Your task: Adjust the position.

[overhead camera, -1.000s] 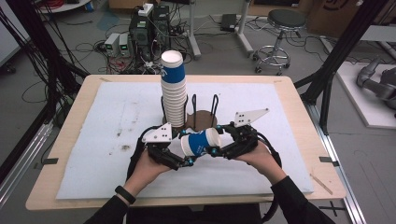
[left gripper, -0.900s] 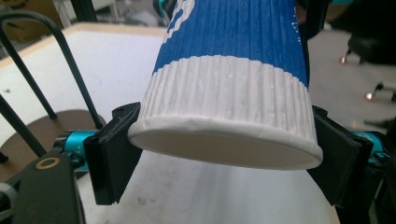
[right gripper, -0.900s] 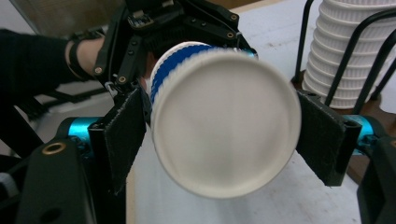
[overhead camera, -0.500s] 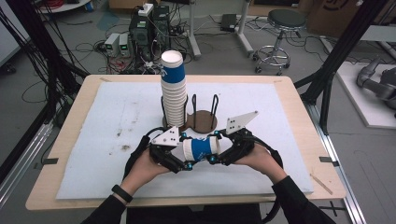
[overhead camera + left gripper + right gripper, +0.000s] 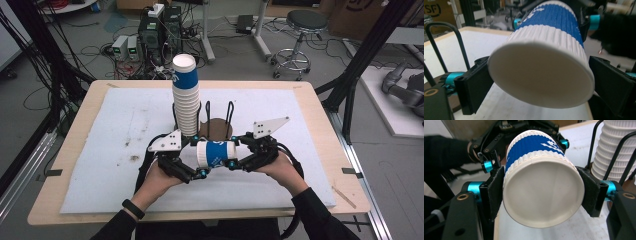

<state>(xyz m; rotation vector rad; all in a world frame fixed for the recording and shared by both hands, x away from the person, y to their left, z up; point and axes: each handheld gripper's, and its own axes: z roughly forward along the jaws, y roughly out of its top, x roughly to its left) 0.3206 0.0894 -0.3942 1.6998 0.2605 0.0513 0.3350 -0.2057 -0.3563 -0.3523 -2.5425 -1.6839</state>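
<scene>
A: What is the figure showing at centre?

B: A blue-and-white paper cup (image 5: pixel 216 153) is lying on its side in the air, just in front of the wire cup holder (image 5: pixel 218 116) and the tall cup stack (image 5: pixel 185 97). It is passing between two hand-held tools above the white mat (image 5: pixel 100 150).

A: Which tool is carrying it?

B: The right gripper (image 5: pixel 541 195). Its jaws have just been closing, and its pads (image 5: pixel 496 191) are now pressing both sides of the cup's bottom end. The left gripper (image 5: pixel 544 85) has just been opening; its jaws are standing wide around the other end with gaps showing, so it is no longer gripping.

A: Why hold it sideways?

B: Probably because each tool can then approach from its own side and take one end, so the handover needs no setting down.
</scene>
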